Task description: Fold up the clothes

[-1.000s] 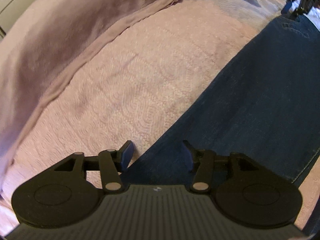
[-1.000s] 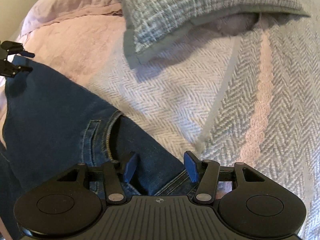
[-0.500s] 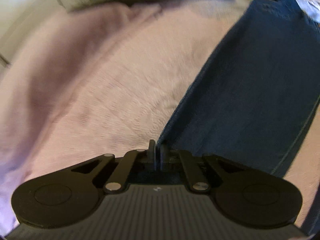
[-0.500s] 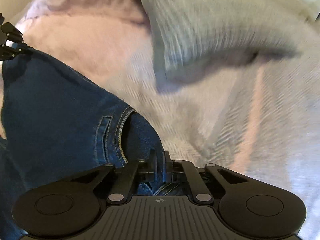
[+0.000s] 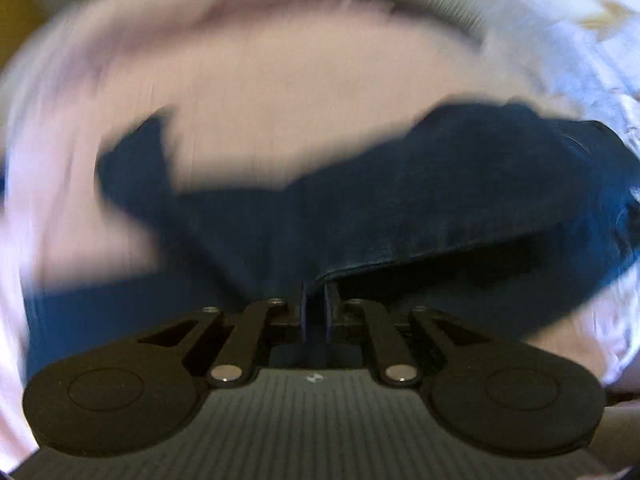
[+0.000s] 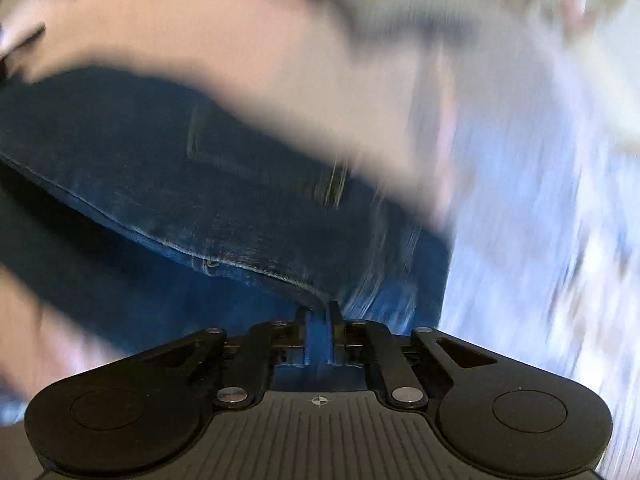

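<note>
Denim sits pinched in both grippers: the left gripper [image 5: 315, 312] clamps a jeans [image 5: 400, 200] edge, its jaws just easing slightly apart, and the right gripper [image 6: 319, 330] clamps a seamed edge. Beyond, the jeans hang over the pink bedspread [image 5: 280, 92]. Only the right view shows the grey-white blanket [image 6: 540, 240].

A bed covered by a pale pink textured bedspread [image 5: 280, 92] carried everything, though both views were heavily blurred. Dark blue denim jeans [image 5: 460, 184] lay partly on it, spreading across the near middle. To the right in the right wrist view, a pale grey-white woven blanket [image 6: 520, 220] lay over the bed, beside the jeans' right edge.
</note>
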